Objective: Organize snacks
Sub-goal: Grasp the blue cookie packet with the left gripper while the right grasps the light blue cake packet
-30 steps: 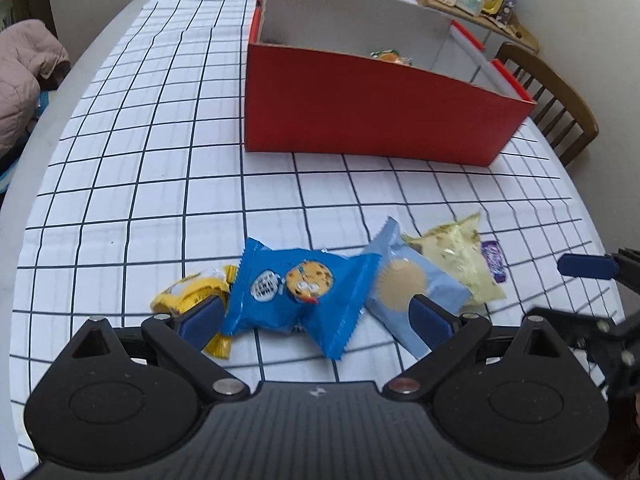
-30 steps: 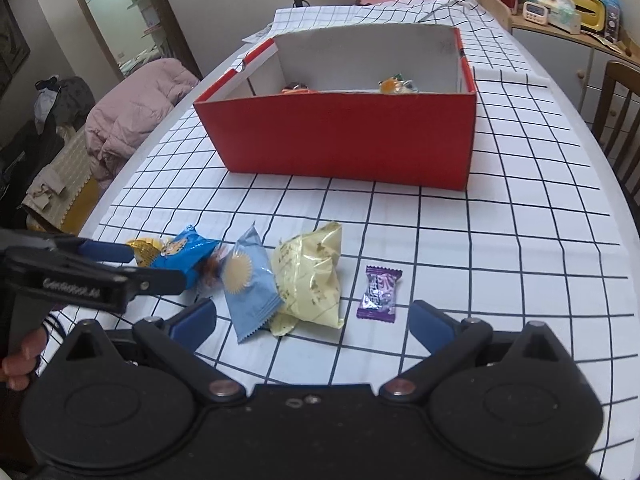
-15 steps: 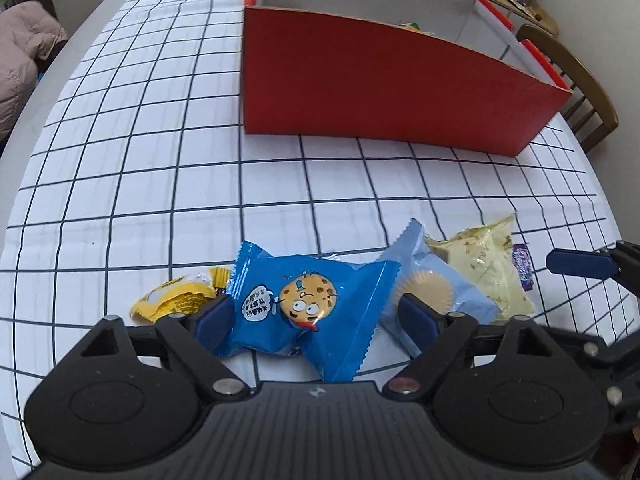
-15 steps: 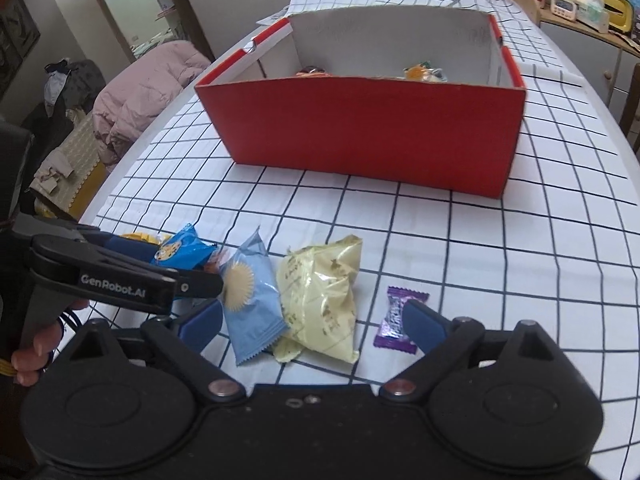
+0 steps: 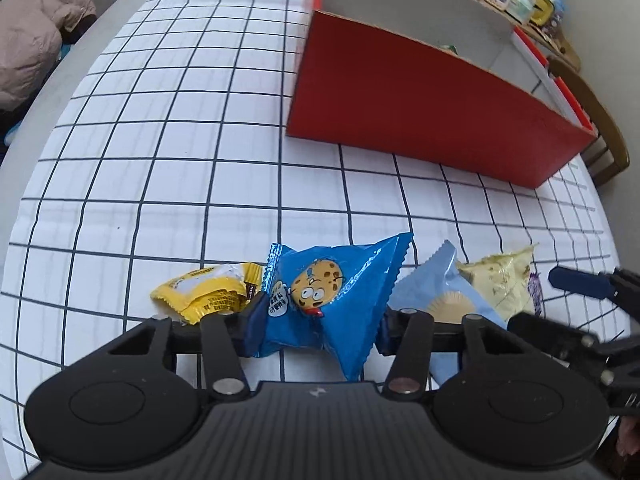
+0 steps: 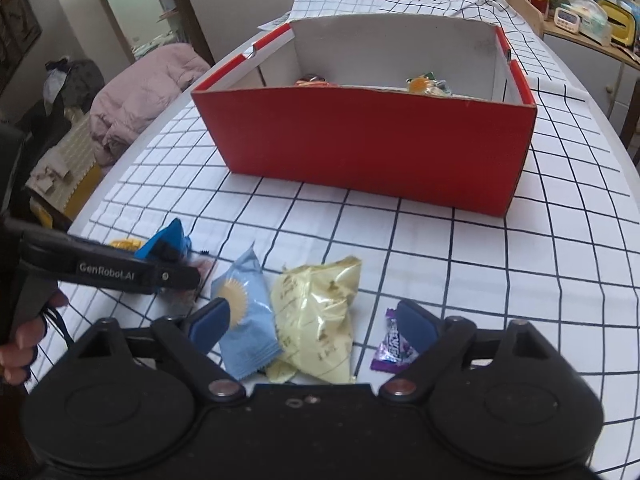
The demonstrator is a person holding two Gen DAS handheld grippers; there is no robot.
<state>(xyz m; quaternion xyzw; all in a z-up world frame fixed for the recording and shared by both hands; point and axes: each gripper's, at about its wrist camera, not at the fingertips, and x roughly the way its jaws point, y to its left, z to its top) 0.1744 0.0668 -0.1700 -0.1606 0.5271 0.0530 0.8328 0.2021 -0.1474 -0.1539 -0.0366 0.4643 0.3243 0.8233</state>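
On the checked tablecloth (image 5: 160,184) a row of snacks lies in front of the red box (image 6: 360,144). My left gripper (image 5: 320,320) is closing on the blue cookie packet (image 5: 336,292), and its pads press the wrapper so that it buckles upward. A yellow packet (image 5: 208,290) lies just left of it. My right gripper (image 6: 312,322) is closing slowly. The light blue packet (image 6: 244,312) and the pale yellow packet (image 6: 320,312) lie between its fingers, unsqueezed. Its right finger overlaps a small purple candy (image 6: 390,346).
The red box holds a few snacks (image 6: 424,84) against its far wall. A wooden chair (image 5: 600,120) stands past the table's right edge. A pink jacket (image 6: 140,80) lies beyond the left edge. A cluttered shelf (image 6: 592,20) is at the back right.
My left gripper came down around the blue cookie packet and its jaws closed until the wrapper crumpled. My right gripper moved closer over the two pale packets and narrowed a little.
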